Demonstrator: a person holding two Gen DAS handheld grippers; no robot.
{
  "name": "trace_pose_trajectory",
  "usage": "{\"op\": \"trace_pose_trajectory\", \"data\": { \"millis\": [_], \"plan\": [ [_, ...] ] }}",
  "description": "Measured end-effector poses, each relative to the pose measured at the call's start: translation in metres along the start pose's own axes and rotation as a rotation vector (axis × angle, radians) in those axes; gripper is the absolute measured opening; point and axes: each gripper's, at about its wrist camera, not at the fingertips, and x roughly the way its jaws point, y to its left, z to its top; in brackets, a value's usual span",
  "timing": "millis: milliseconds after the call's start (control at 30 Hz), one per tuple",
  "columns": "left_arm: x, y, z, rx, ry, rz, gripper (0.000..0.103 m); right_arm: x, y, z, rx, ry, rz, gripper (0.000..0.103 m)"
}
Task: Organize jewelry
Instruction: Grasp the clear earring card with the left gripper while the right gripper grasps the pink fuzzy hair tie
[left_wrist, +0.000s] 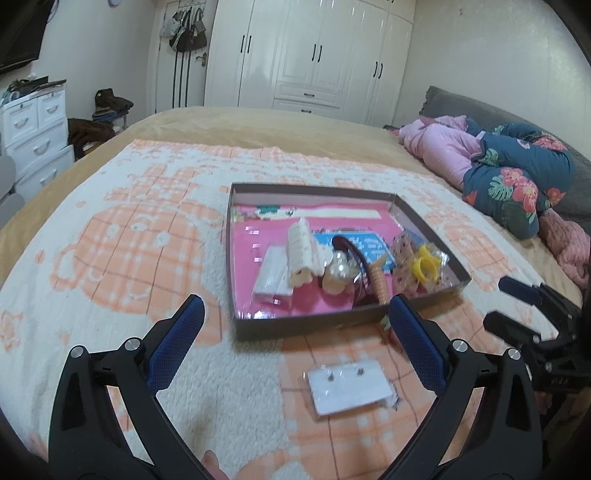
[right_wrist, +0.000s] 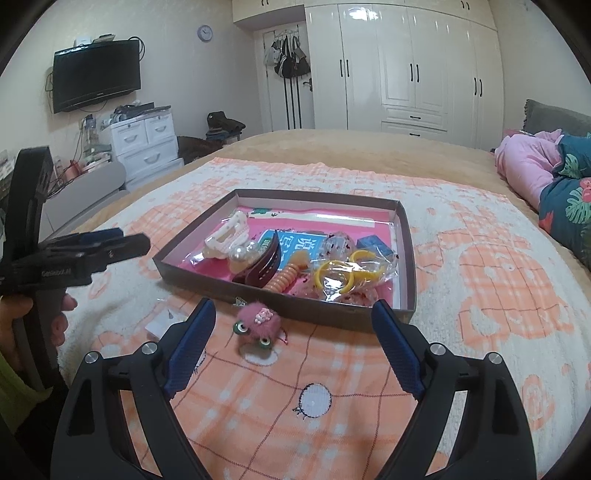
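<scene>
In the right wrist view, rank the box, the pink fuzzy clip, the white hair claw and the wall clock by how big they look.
1. Box, by far.
2. Pink fuzzy clip and white hair claw: look alike; the clip is nearer, so unranked.
3. Wall clock, smallest, though far away.

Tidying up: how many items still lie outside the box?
2: an earring card before the left hand-held gripper, and a fuzzy clip beside the box. More may be hidden.

I see matt cardboard tray (right_wrist: 408, 254) w/ glossy pink liner, fuzzy pink hair clip (right_wrist: 255, 325) near it, fleecy blanket (right_wrist: 480, 288), glossy plastic-wrapped earring card (left_wrist: 349, 387).
</scene>
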Motion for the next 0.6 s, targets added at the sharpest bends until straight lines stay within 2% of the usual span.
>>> {"op": "trace_pose_trajectory", "data": {
  "millis": [100,333,467,600],
  "plan": [
    [0.001,0.002,-0.008,-0.002,0.029,-0.002,0.091,0.005,-0.002,-0.001,0.001,0.019,0.005,0.084],
    [0.022,-0.008,-0.035,0.028,0.166,-0.057,0.091,0.032,-0.006,-0.007,0.01,0.12,0.044,0.084],
    [0.036,-0.02,-0.045,0.062,0.217,-0.077,0.091,0.046,-0.01,-0.007,0.038,0.16,0.103,0.075],
    [0.043,-0.028,-0.051,0.087,0.234,-0.076,0.091,0.058,-0.007,-0.004,0.039,0.189,0.162,0.072]
  ]
}}
